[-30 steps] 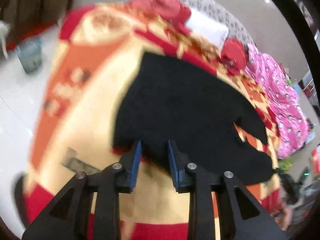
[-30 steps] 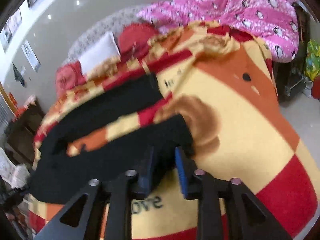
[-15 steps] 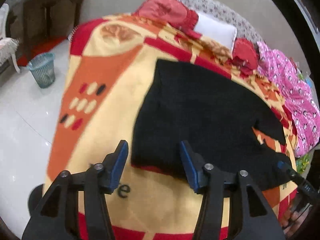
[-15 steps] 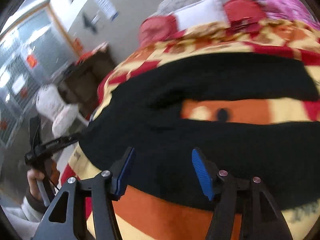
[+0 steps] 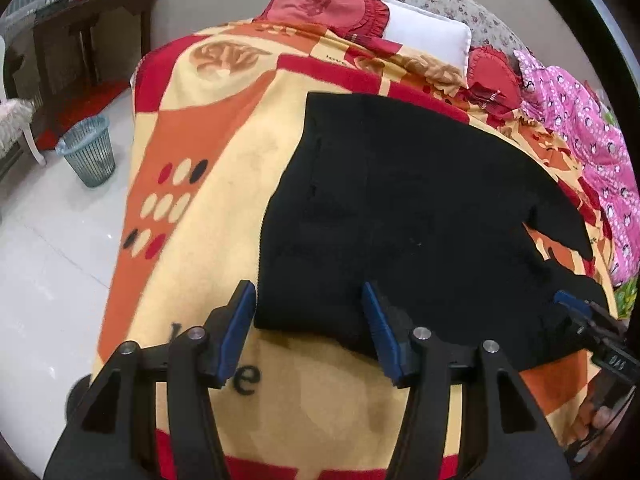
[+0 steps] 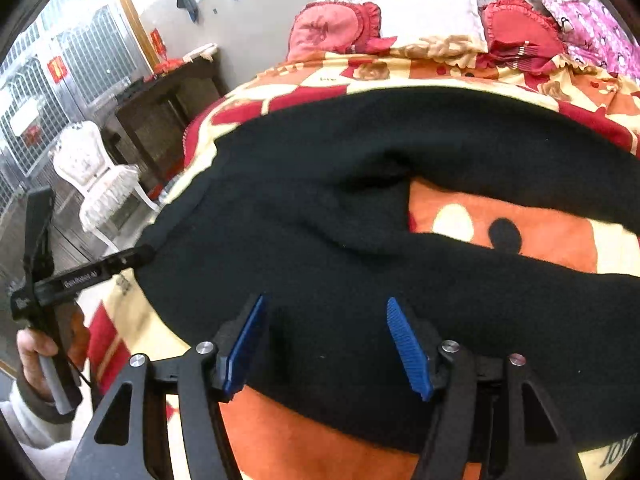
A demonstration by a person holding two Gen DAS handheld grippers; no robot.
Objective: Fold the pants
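Both tongs stand apart: left tongs [image 5: 308, 328] straddle the pants [image 5: 400, 208] waist corner at the bed's [image 5: 208, 128] near edge, right tongs [image 6: 326, 344] over the near leg. Bite deep into both layers at the near edge before lifting, so the fold stays square.

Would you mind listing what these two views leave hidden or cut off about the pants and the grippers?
- Left wrist view: the black pants leg ends run behind the right gripper at the frame's right edge.
- Right wrist view: both legs are cut off by the right edge; the waistband corner is hidden behind the left gripper.
- Both views: whether the blue fingers touch the fabric is unclear.
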